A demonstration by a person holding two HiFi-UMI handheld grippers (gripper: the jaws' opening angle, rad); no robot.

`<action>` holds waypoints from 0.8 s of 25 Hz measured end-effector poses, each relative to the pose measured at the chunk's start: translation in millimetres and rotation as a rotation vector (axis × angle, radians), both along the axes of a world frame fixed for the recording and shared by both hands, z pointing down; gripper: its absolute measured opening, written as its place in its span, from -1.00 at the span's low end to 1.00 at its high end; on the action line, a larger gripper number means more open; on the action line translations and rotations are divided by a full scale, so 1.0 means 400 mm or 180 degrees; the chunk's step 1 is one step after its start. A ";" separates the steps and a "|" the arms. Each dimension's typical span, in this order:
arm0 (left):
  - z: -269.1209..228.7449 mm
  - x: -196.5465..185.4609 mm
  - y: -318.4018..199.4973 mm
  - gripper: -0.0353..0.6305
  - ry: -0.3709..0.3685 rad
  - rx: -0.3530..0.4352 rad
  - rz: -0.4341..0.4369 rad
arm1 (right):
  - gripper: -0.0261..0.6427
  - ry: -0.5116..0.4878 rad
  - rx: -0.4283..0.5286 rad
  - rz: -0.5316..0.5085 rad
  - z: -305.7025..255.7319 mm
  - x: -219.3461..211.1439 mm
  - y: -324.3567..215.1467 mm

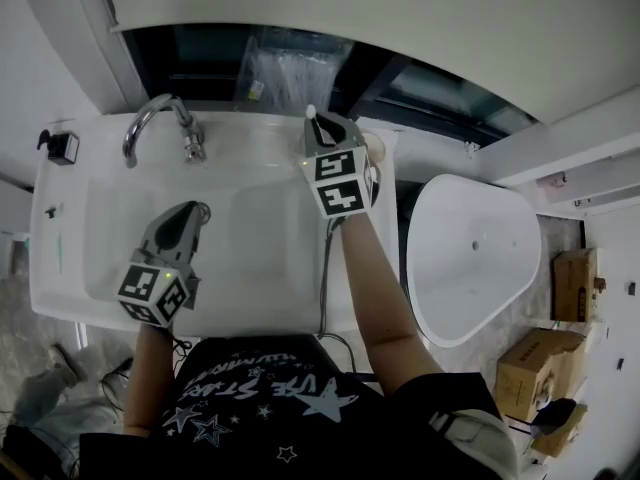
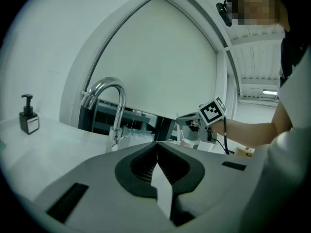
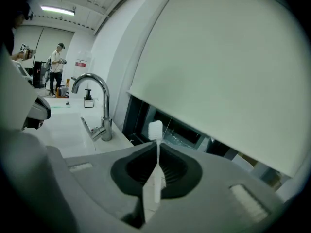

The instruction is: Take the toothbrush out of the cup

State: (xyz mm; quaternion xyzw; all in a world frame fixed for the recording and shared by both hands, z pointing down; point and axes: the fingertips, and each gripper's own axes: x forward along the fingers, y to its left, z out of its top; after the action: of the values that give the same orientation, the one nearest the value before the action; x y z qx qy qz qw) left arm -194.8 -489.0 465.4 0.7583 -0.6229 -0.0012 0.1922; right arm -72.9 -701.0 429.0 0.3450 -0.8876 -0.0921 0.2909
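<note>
The right gripper [image 1: 318,126] is at the far edge of the white sink [image 1: 262,253], close to the window side. Its jaws are clamped on the toothbrush [image 3: 156,176]. The toothbrush is all white and thin. In the right gripper view its flat handle runs up between the two dark ribbed pads, almost upright. The neck gets narrow above the jaw tips, and the small head with short white bristles stands free above them. In the head view only this white head [image 1: 311,114] shows over the gripper's front. Just beside the right gripper there is a pale round rim, the cup [image 1: 376,148], mostly hidden by the gripper. I cannot tell if the lower end of the toothbrush is inside it.

The left gripper [image 1: 200,211] is over the sink basin, well apart from the right one. Its jaws are together with nothing between them.

A chrome faucet [image 1: 160,118] curves over the sink at the back. A small dark soap bottle [image 1: 62,146] stands at the far left corner. To the right of the sink there is a white bathtub [image 1: 480,258], and cardboard boxes [image 1: 545,368] are on the floor beside it. In the right gripper view a person [image 3: 57,67] stands far in the background.
</note>
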 end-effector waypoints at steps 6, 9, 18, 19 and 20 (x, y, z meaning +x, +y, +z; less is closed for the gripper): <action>-0.038 0.000 0.061 -0.87 -0.0063 0.0146 0.0121 | -0.89 -0.0278 0.0190 0.0080 -0.109 0.009 0.092; -0.056 -0.001 0.102 -0.87 -0.0080 0.0197 0.0180 | -0.89 -0.0373 0.0247 0.0106 -0.151 0.012 0.152; -0.058 -0.011 0.259 -0.87 -0.0070 0.0256 0.0463 | -0.89 -0.0372 0.0255 0.0227 -0.146 0.013 0.391; -0.055 -0.011 0.277 -0.87 -0.0071 0.0257 0.0506 | -0.89 -0.0376 0.0248 0.0250 -0.141 0.014 0.421; -0.051 -0.010 0.296 -0.87 -0.0070 0.0258 0.0551 | -0.89 -0.0380 0.0240 0.0276 -0.135 0.017 0.453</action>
State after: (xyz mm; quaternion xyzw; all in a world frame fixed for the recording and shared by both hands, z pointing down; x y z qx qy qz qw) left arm -198.9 -370.5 444.8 0.8164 -0.5566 -0.0015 0.1539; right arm -65.9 -519.7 375.1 0.3987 -0.8835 -0.0921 0.2280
